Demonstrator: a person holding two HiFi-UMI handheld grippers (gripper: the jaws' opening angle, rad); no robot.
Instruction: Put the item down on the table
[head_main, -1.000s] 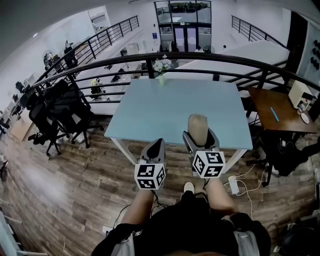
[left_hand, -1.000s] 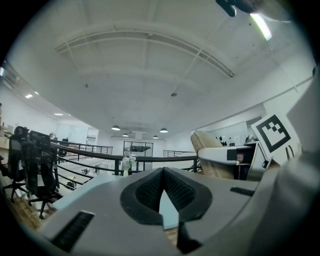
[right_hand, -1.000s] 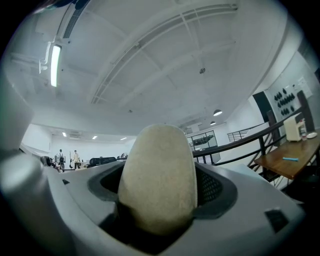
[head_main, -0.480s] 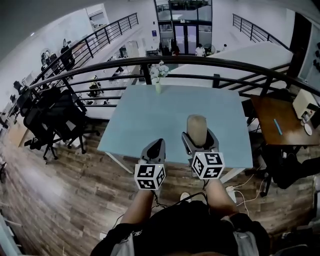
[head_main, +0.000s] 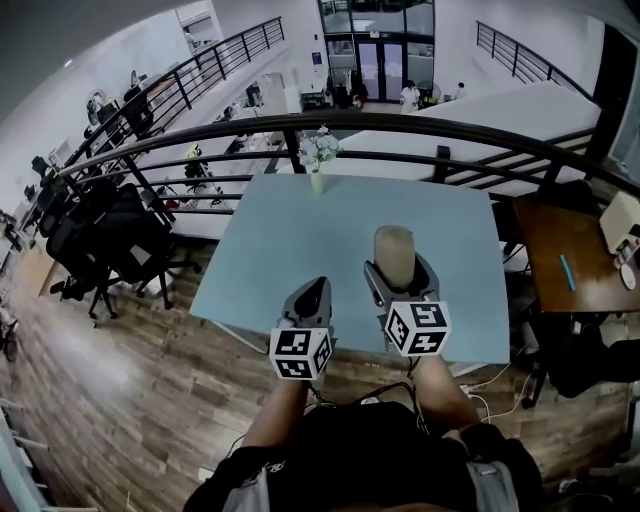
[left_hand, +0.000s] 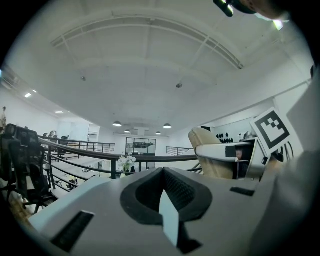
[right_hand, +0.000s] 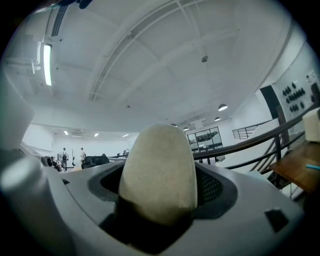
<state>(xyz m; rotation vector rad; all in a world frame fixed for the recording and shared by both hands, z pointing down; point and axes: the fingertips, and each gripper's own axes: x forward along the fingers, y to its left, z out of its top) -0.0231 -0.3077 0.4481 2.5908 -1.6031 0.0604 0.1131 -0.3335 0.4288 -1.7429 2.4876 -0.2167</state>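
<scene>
A wooden plank floor (head_main: 120, 380) spreads under everything, and on it stands the pale blue surface (head_main: 300, 240), its far edge close to a curved black railing (head_main: 480, 125). A cluster of black office chairs (head_main: 110, 225) sits well off to the left of the surface, and a brown wooden desk (head_main: 565, 265) stands to its right, beyond the corner. The person's forearms reach forward from the bottom of the head view. The right claw (head_main: 398, 272), with its marker cube (head_main: 417, 327) nearest the camera, is pinching the item (head_main: 394, 245), a beige, rounded, blunt-topped lump that stands up out of the jaws. In the head view the item lies over the near right part of the surface, held in the claw and not set down. In the right gripper view it fills the gap between the dark pads. The left claw (head_main: 314, 285), just beside the right one and behind its own marker cube (head_main: 300, 352), has its jaws pressed together on nothing, with only a thin pale sliver showing between the pads. The one container is a small vase (head_main: 318, 180) at the middle of the surface's far edge, holding a bunch of white flowers (head_main: 320, 150); it is well apart from both claws.
</scene>
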